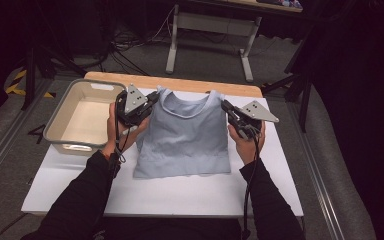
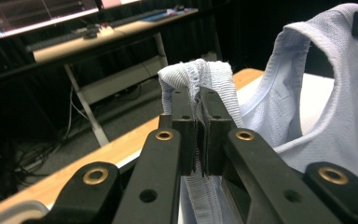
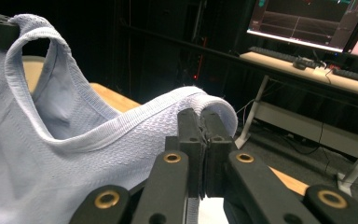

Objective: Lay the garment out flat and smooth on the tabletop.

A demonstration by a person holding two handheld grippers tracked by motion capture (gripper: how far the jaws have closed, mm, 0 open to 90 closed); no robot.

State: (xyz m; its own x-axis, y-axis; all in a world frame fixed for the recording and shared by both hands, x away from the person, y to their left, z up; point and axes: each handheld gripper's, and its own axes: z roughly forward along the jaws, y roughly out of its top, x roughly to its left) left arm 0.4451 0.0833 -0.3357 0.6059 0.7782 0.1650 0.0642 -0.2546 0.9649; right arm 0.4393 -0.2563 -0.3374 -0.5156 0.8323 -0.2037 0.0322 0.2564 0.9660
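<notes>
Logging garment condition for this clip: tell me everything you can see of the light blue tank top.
The tank top is pale blue, sleeveless, of a fine textured knit with ribbed edging at neck and armholes and a band at the hem. It is spread out, neckline toward the far edge, over the white table top. The left gripper is shut on one shoulder strap, the right gripper on the other, lifting both straps. A beige bin stands to its left.
</notes>
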